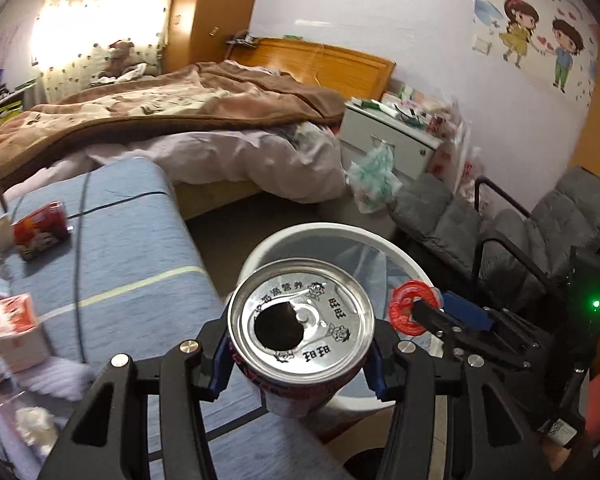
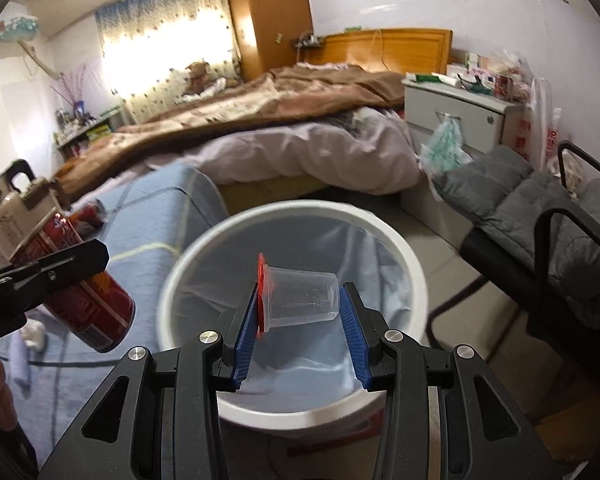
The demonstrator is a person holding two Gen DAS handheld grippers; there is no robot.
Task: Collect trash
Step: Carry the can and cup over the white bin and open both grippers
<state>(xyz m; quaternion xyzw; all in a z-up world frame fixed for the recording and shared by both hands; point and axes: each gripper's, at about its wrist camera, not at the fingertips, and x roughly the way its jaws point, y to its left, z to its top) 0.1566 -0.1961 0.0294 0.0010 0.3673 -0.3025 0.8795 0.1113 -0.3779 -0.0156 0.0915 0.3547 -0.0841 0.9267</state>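
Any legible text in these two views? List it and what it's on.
"旺旺" – stamped twice on the lid of the can held in the left gripper.
A curved line of characters along that lid's upper rim – only "营养" is readable.
White print on the red can side in the right wrist view – blurred.
Red print on the plastic bags by the nightstand – unreadable.
Boxes on the blue table – blurred.

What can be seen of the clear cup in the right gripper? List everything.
The clear plastic cup is small, see-through and looks empty. A red foil lid hangs at its mouth, partly peeled. It lies sideways, mouth and base pressed between the blue pads of the right gripper, above the open white bin lined with a pale bag.
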